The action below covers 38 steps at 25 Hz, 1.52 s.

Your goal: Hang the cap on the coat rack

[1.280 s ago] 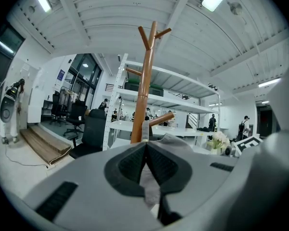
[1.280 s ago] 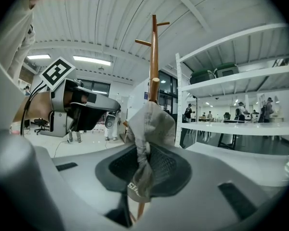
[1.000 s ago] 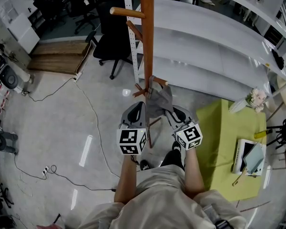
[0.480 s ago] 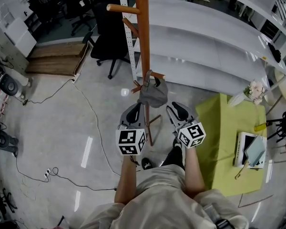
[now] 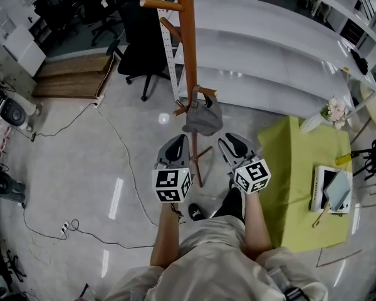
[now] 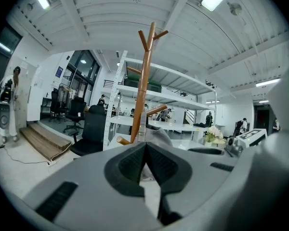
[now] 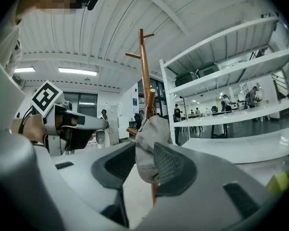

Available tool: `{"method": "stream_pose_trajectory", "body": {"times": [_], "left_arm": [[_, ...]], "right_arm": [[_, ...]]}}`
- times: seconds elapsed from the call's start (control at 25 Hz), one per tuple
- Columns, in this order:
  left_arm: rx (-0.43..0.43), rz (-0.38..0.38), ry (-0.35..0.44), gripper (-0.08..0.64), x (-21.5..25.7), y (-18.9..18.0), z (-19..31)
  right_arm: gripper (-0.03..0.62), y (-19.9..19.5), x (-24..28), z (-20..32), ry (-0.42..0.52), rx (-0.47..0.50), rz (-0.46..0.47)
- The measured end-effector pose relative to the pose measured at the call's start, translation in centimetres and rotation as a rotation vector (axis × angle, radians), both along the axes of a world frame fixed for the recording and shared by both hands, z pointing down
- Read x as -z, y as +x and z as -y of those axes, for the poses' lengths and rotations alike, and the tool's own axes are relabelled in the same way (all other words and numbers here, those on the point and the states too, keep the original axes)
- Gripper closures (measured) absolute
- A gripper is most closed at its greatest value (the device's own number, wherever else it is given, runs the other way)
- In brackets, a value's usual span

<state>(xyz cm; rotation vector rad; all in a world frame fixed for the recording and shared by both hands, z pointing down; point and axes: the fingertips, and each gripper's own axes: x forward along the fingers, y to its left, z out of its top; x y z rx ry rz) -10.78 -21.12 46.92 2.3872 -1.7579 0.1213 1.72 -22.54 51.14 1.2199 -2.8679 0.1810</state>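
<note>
The grey cap hangs on a low peg of the wooden coat rack, free of both grippers. My left gripper sits just below and left of the cap, its jaws shut with nothing in them. My right gripper is below and right of it. Its jaws have just been opening and now stand wide, gripping nothing. In the right gripper view the cap hangs ahead of the open right gripper, against the rack pole. The left gripper view shows the rack and cap beyond the closed left gripper.
White shelving runs behind the rack. A yellow-green table stands at right with a book and flowers. A black office chair and a wooden platform are at left. Cables trail across the floor.
A second ago the cap was stretched from the peg down to the grippers. It has since been let go and hangs free, and both grippers have drawn back a little.
</note>
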Motion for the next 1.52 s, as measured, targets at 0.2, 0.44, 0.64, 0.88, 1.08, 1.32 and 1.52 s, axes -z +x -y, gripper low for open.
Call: {"method": "stream_pose_trajectory", "body": {"times": [0.2,0.44,0.64,0.88,1.08,1.32,1.52], "left_arm": [[0.003,0.001,0.003,0.552,0.0,-0.4,-0.1],[0.006,-0.003,-0.014,0.552,-1.1,-0.4,-0.1],[0.010,-0.004,-0.035,0.552,-2.0,-0.5,-0.4],[0.010,-0.008,-0.035,0.552,-2.2,-0.5,-0.4],[0.001,-0.008,-0.038,0.552,-2.3,-0.1,-0.4],[-0.006,-0.005,-0.039,0.552,-2.3,0.1,-0.5],[-0.003,-0.009,-0.041,0.552,-2.5,0.0,-0.5]], "right_arm": [[0.471,-0.6,-0.8,-0.8,-0.006,0.007,-0.028],[0.472,-0.8,-1.2,-0.9,-0.012,-0.014,-0.042],[0.472,-0.5,-1.4,-0.8,-0.031,-0.034,-0.038],[0.488,-0.3,-1.9,-0.6,-0.058,-0.064,-0.049],[0.514,0.1,-2.4,-0.7,-0.080,-0.082,-0.058],[0.538,0.2,-2.4,-0.7,-0.100,-0.077,-0.041],[0.561,-0.2,-2.7,-0.9,-0.110,-0.055,-0.030]]}}
